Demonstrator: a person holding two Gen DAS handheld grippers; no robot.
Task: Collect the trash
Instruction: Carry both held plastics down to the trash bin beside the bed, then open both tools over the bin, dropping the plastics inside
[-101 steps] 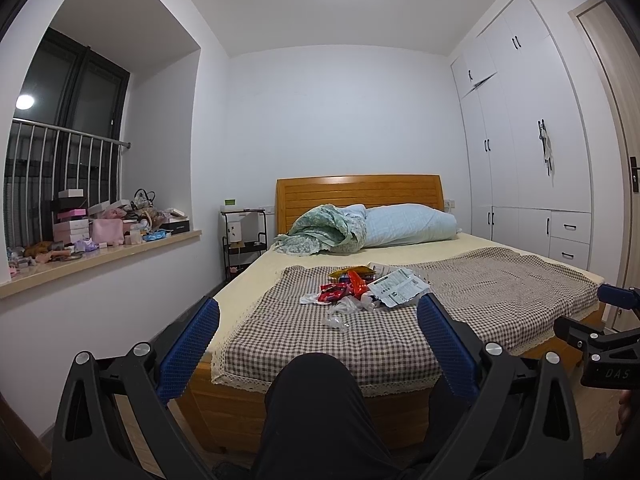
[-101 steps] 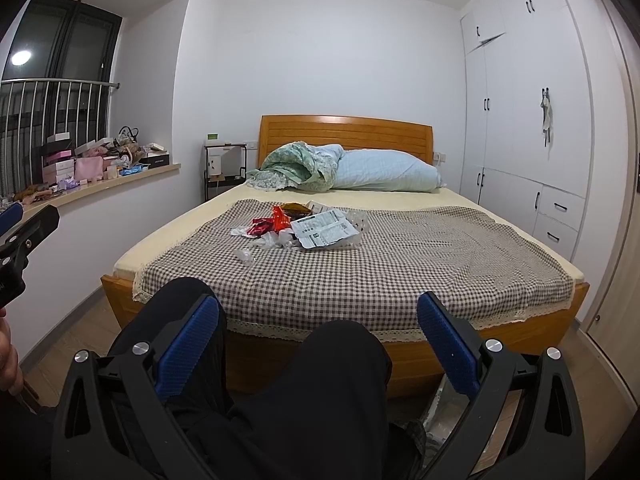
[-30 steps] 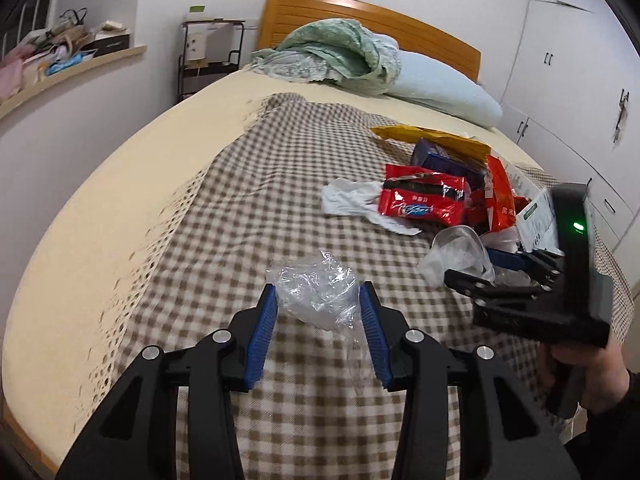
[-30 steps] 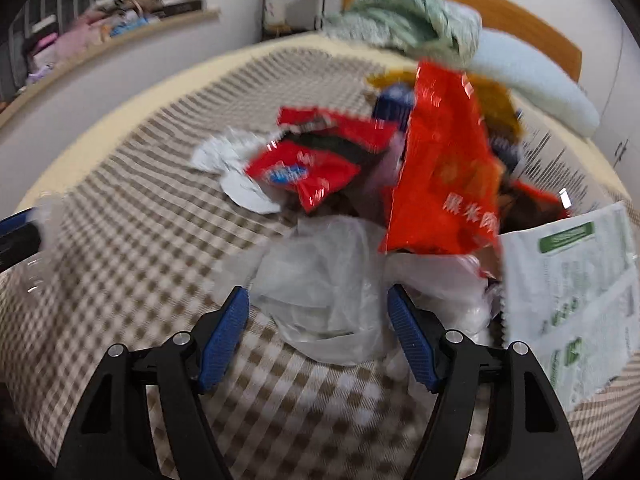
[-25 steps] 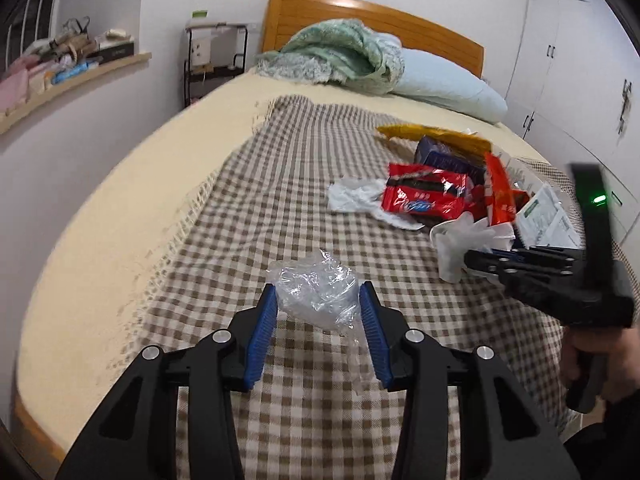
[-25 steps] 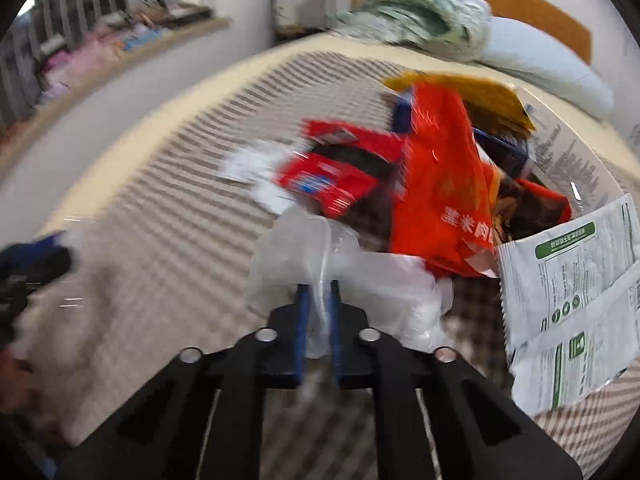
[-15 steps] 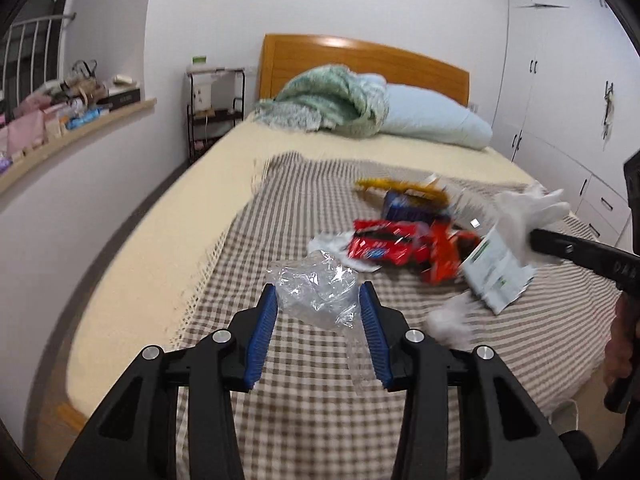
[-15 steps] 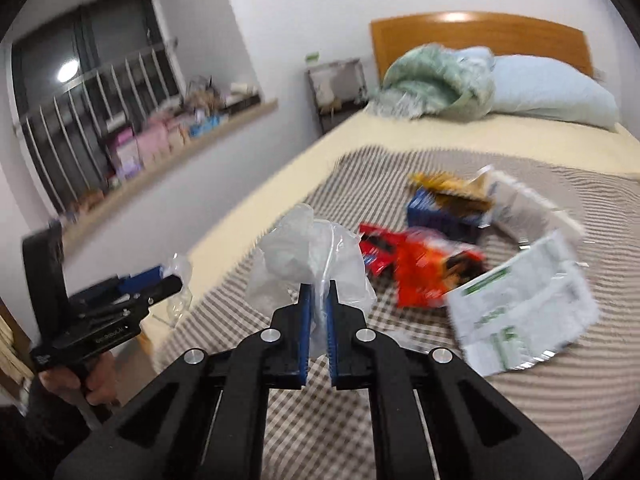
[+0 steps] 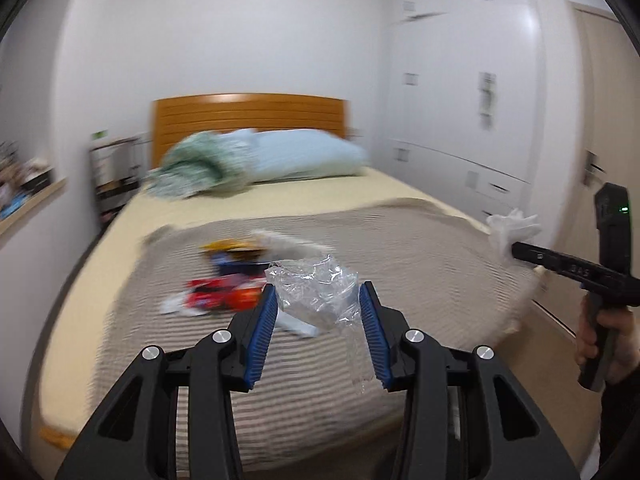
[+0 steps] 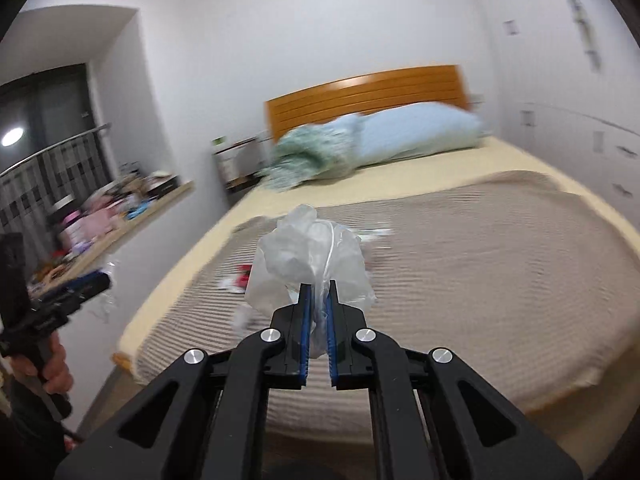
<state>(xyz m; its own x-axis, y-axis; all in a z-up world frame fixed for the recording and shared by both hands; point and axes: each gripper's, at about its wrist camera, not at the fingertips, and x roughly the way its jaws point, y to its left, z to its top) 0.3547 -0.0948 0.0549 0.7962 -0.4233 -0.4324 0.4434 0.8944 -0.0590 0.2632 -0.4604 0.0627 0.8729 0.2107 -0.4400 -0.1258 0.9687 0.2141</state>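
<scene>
My left gripper (image 9: 318, 300) is shut on a crumpled clear plastic wrapper (image 9: 314, 296), held above the bed. My right gripper (image 10: 317, 300) is shut on a whitish plastic bag (image 10: 308, 256) that bulges above the blue pads. In the left wrist view the right gripper (image 9: 514, 250) shows at the far right with the white bag (image 9: 510, 228) at its tip. The left gripper (image 10: 96, 282) appears at the left edge of the right wrist view, clear wrapper hanging from it. A blurred pile of red, orange and blue snack wrappers (image 9: 228, 294) lies on the checked blanket (image 9: 400, 264).
The bed (image 9: 192, 208) has a wooden headboard (image 9: 248, 114), a blue pillow (image 9: 308, 154) and a green bundle (image 9: 192, 170). White wardrobes (image 9: 460, 100) stand on the right. A cluttered window ledge (image 10: 108, 216) runs along the left wall. Both views are motion-blurred.
The right gripper closed on the white bag and lifted it off the pile. Both grippers rose and drew back from the bed, each keeping its plastic.
</scene>
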